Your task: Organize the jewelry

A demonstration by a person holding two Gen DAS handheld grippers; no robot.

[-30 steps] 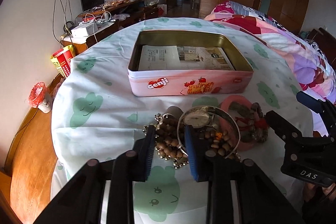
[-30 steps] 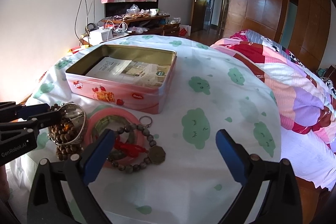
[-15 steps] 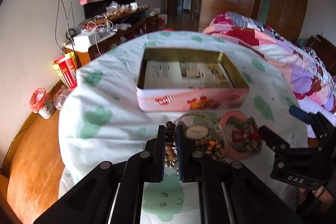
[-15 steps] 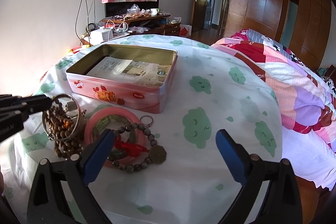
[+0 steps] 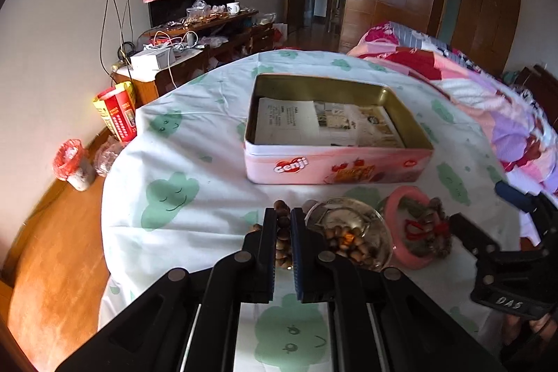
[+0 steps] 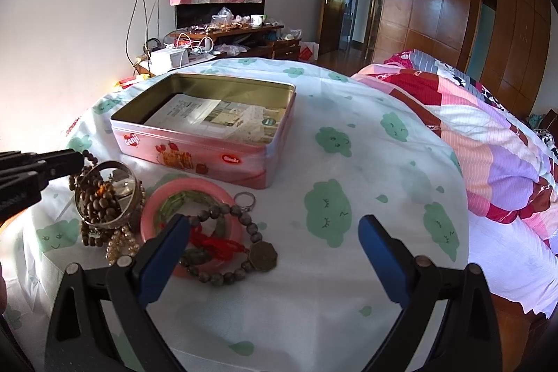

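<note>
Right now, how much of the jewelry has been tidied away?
None yet: the pink tin holds only papers. In hand: the left gripper is shut on the brown bead string. Left: pink bangle, grey bead bracelet, watch.

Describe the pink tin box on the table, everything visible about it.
The pink tin box is a shallow rectangular metal tin with rounded corners, lid off, gold-coloured inside. Its pink side walls carry a red "Genji" logo and pictures of biscuits and strawberries. Printed paper sheets lie flat in it, covering most of the bottom. It sits level on the cloud-print tablecloth, just behind the jewelry pile; neither gripper touches it.
</note>
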